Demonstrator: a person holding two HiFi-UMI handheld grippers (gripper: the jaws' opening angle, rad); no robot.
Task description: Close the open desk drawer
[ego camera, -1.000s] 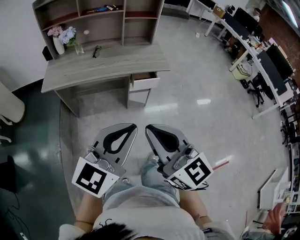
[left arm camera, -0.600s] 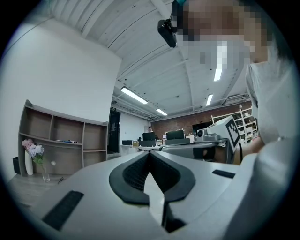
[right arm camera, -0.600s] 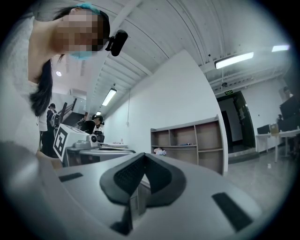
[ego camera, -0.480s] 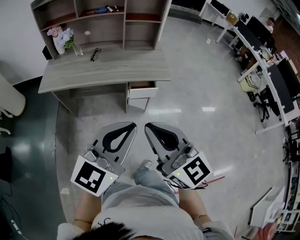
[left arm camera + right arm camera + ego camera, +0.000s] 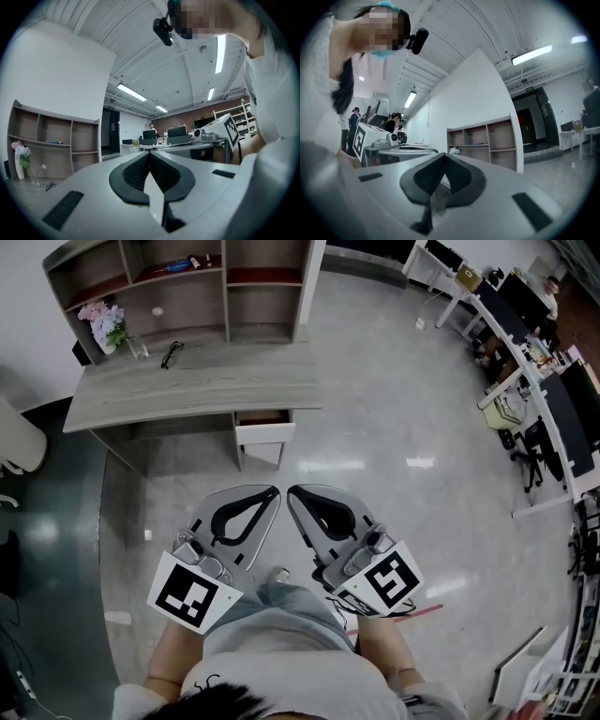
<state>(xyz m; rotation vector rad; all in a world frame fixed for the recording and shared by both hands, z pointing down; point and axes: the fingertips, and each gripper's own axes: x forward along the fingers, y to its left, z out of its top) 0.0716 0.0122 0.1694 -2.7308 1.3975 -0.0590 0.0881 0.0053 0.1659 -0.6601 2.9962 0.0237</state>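
Closest of all, blue jeans, seen from above, with one shoe peeking out in front. Just ahead of that, left gripper and right gripper, side by side, held low over the shiny grey floor. On the left gripper, jaws pressed together, tips touching, nothing between. On the right gripper, just the same: jaws together, holding nothing. Tips of the two near each other but not touching. Farther on, across the floor, a grey desk. Under its right end, the drawer, white in front, pulled out a bit, with its brown inside showing from above. Well apart from both grippers. On the desk top, glasses and a vase of flowers near the back left corner. Behind those, open shelves at the back of the desk. Far off at the right, rows of office desks with dark chairs.
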